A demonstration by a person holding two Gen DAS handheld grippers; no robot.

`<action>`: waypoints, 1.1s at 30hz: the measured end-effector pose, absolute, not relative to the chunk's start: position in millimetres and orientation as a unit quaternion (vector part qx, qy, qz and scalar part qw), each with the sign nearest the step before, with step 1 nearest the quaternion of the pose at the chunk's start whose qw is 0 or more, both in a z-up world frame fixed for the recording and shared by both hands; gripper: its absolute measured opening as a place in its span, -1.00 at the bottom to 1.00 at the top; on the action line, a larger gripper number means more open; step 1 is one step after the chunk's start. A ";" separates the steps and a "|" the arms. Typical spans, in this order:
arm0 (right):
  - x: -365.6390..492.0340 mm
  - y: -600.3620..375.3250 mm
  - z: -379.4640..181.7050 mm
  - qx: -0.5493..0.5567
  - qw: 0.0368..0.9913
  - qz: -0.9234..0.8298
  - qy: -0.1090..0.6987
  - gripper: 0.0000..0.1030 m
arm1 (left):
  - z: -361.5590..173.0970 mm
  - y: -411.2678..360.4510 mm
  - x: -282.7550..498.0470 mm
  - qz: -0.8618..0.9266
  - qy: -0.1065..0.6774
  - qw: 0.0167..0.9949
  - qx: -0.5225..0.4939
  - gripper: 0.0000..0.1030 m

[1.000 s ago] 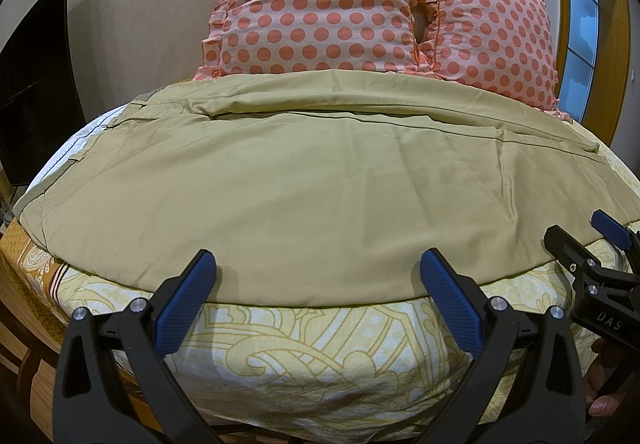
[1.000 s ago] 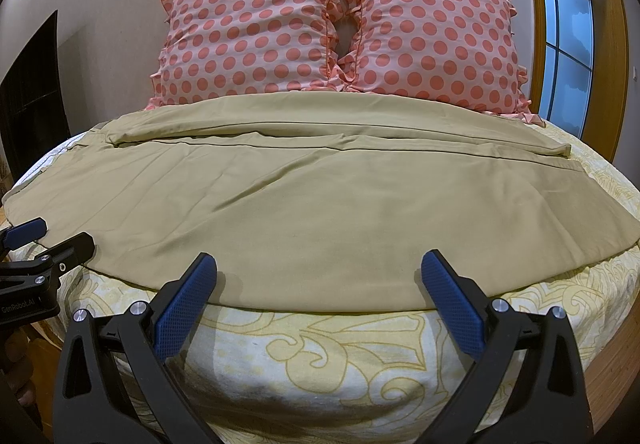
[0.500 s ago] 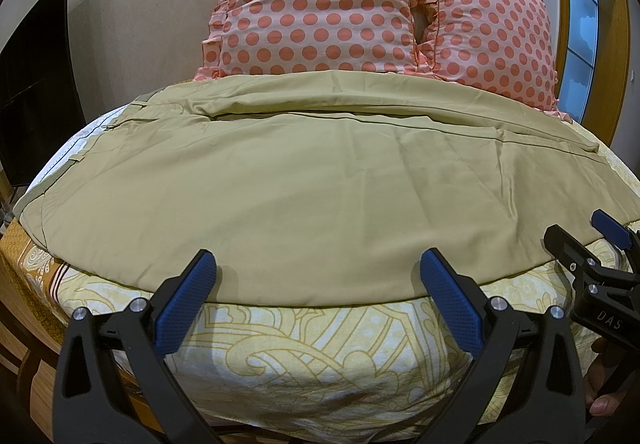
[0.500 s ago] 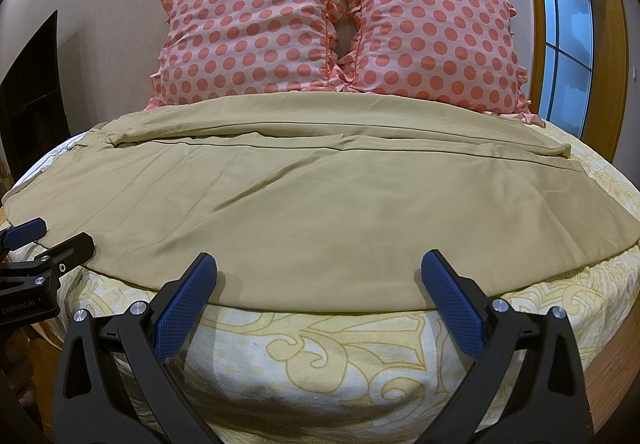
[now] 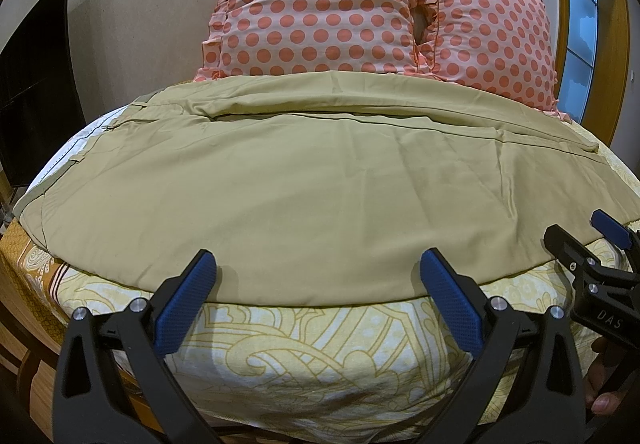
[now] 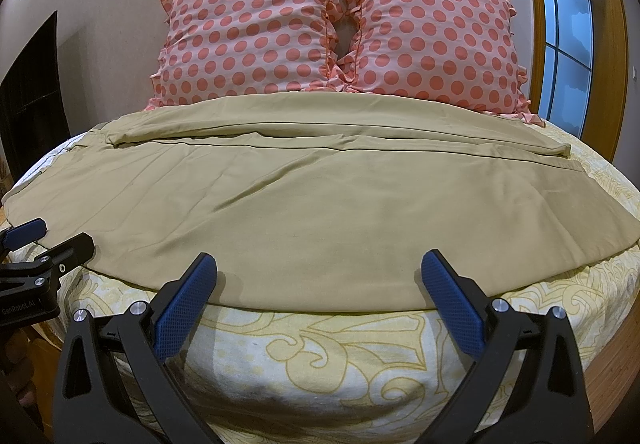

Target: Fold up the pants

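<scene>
The khaki pants (image 5: 304, 188) are spread flat across the bed (image 5: 320, 340), lying sideways with the waistband end off to the left and the leg hems off to the right. One leg sits nearer the two polka-dot pillows (image 6: 332, 32), partly overlapping the other along a long seam. The near long edge of the pants runs just inside the bed's front edge.

What could go sideways, as I see it: the fabric looks thin and a bit slippery, so a pinch that only catches the top layer would drag one leg off the other and wreck the alignment. Grabbing too deep could also snag the yellow patterned bedsheet (image 6: 320, 356) under the pants. And if the two hands lift unevenly, the fold line will probably come out crooked.

Pose-wise, the left gripper (image 5: 316, 276) hovers just off the near edge of the pants, fingers spread wide with nothing between them, pointing toward the pillows. The right gripper (image 6: 316, 276) is in the same posture further along that edge toward the hems, also spread wide and empty. Neither touches the pants.
</scene>
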State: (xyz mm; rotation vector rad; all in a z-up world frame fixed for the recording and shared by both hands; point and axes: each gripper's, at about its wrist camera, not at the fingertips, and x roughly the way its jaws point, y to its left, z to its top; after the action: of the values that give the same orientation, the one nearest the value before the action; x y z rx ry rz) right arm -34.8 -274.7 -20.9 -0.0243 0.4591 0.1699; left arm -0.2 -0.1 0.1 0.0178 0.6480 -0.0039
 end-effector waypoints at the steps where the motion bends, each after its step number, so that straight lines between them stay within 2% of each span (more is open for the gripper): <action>1: -34.9 -274.7 -21.1 -0.012 0.970 0.084 0.227 0.97 | 0.1 -0.1 -0.2 -0.002 0.318 0.948 0.009 0.97; 25: -29.3 -275.2 -23.6 -0.018 0.965 0.098 0.242 0.97 | 1.6 0.9 0.2 -0.009 0.323 0.946 0.013 0.97; 28: -18.2 -285.6 -10.2 -0.012 0.958 0.095 0.269 0.97 | 4.9 3.2 4.8 -0.016 0.338 0.941 0.008 0.96; 33: 30.9 -339.5 54.0 0.006 0.970 0.021 0.243 0.97 | 34.7 27.7 17.5 0.010 0.318 0.948 -0.028 0.96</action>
State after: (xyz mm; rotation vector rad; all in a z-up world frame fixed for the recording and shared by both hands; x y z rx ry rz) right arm 30.9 -339.5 54.0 0.0118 0.4913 0.0430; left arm 17.5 27.7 34.7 -0.0561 0.6475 0.0205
